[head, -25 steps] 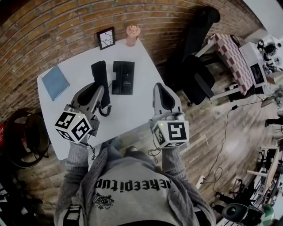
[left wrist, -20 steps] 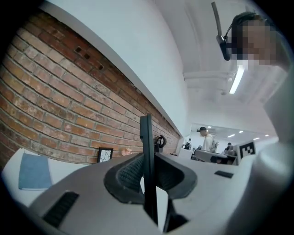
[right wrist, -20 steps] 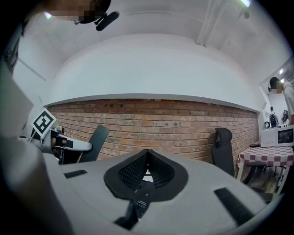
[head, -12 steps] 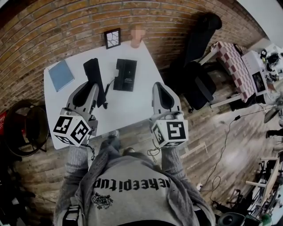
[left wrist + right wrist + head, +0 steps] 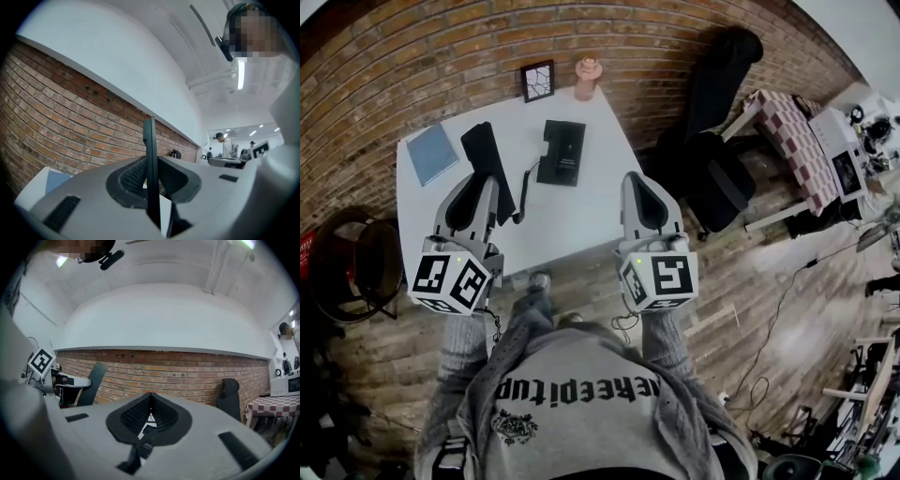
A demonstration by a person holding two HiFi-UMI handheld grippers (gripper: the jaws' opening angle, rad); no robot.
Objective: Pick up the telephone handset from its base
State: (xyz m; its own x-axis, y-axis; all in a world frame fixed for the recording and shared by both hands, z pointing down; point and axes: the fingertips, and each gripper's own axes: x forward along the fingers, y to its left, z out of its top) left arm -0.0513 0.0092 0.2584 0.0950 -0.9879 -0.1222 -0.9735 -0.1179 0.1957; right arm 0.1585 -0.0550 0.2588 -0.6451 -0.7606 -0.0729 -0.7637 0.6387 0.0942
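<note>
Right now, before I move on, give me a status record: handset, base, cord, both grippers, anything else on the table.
handset: black, off its base, held edge-on between the jaws
base: black, on the white table, cradle empty
cord: runs from handset to base
left gripper: shut on the handset
right gripper: jaws together, nothing held, right of the base
others: blue notebook, framed picture by the brick wall

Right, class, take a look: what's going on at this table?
A person is working two hand-held grippers over a white table. The left tongs are clamped on the black telephone handset, which is held clear of its base. Its cord runs back to the base. The right tongs are shut and empty, off to the side.
</note>
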